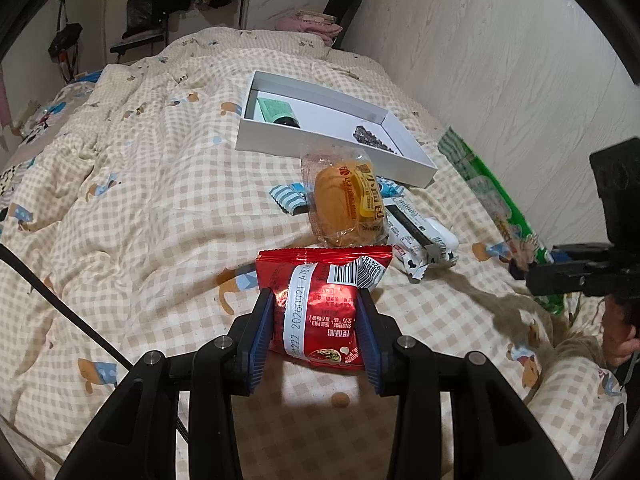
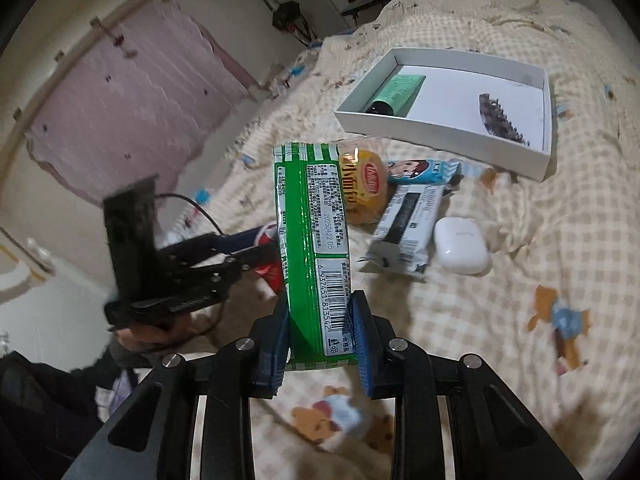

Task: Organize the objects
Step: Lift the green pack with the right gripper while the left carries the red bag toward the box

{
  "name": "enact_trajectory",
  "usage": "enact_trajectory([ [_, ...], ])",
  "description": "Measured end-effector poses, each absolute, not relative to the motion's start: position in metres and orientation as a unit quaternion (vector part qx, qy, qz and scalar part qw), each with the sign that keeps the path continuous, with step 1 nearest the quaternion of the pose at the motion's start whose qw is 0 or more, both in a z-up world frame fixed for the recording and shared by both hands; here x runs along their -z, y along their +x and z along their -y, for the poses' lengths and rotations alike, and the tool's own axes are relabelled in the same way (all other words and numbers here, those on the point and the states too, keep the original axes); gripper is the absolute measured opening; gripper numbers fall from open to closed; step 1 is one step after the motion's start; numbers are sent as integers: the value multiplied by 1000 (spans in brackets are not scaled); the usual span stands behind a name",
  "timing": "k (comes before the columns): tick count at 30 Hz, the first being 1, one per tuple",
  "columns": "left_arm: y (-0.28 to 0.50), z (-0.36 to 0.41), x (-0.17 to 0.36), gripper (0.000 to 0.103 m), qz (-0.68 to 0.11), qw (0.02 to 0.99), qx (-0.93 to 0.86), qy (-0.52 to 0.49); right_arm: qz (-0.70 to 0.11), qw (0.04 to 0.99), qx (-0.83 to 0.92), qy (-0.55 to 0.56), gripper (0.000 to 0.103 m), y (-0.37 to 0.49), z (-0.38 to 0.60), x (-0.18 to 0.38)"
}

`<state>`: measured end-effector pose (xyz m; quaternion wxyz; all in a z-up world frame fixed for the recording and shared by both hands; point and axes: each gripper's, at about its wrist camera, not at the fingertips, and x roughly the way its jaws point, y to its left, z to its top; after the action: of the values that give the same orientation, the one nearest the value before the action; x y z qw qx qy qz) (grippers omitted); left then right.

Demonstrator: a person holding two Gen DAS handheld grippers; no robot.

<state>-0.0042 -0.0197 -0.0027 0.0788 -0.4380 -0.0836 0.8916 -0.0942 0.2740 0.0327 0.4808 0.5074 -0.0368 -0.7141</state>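
two claws clenched | left claw [image 1: 316, 312]: red packet [image 1: 324, 300] | right claw [image 2: 320, 320]: green packet [image 2: 316, 248]

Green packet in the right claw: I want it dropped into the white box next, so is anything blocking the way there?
Nothing rises into the path. The green foil snack packet is held above the checked quilt; the bagged yellow bun and other wrapped snacks lie flat below, short of the open white cardboard box.

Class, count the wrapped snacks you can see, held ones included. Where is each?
5. Red packet in the left claw; green packet in the right claw; bun, blue-striped bar and white bar on the bedspread. Others may be hidden.
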Motion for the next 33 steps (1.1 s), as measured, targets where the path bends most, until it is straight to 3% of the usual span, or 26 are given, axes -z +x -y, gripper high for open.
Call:
enact_trajectory([
  [11, -8, 48, -25, 43, 140, 85, -894, -418, 78, 483, 716, 498, 30, -102, -283, -41],
  [33, -108, 88, -140, 43, 89, 4, -935, -344, 88, 451, 808, 369, 30, -184, -277, -161],
])
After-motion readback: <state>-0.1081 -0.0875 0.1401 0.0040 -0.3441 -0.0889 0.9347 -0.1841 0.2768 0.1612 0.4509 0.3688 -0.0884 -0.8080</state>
